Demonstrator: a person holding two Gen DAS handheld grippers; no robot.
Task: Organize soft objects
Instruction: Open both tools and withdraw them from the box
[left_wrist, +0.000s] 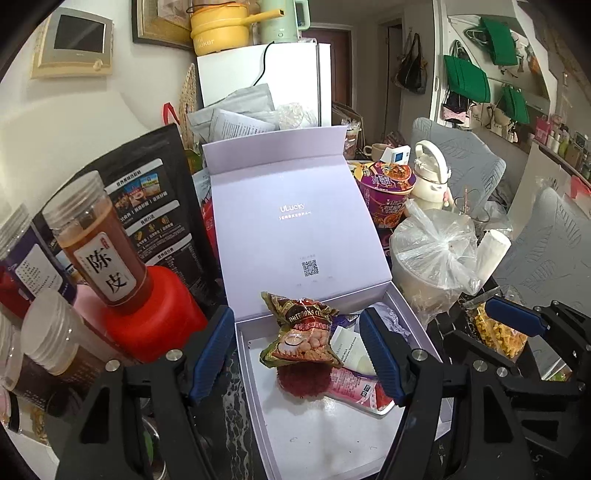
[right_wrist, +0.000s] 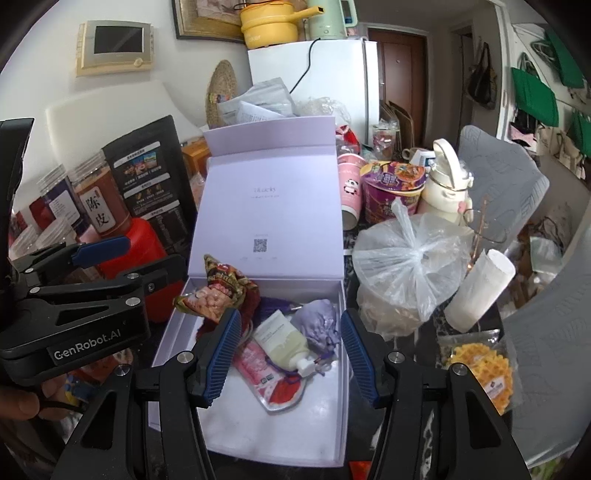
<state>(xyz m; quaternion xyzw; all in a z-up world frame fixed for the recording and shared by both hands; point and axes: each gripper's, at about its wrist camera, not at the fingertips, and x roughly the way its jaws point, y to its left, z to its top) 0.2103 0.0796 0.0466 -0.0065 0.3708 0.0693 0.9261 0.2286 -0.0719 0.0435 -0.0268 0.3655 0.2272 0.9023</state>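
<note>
Both the left claw (left_wrist: 297, 356) and right claw (right_wrist: 290, 356) hover wide open and empty over the box (right_wrist: 341, 332), which collects the soft things: snack bag (left_wrist: 303, 334), tube (right_wrist: 282, 341), possibly a purple pouch (right_wrist: 319, 325) at its back.

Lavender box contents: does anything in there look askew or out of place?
Yes. The crumpled snack bag sits tilted, propped against the back left of the lavender box rather than lying flat. The cream tube lies diagonally over a pink pouch. Nothing looks spilled.
</note>
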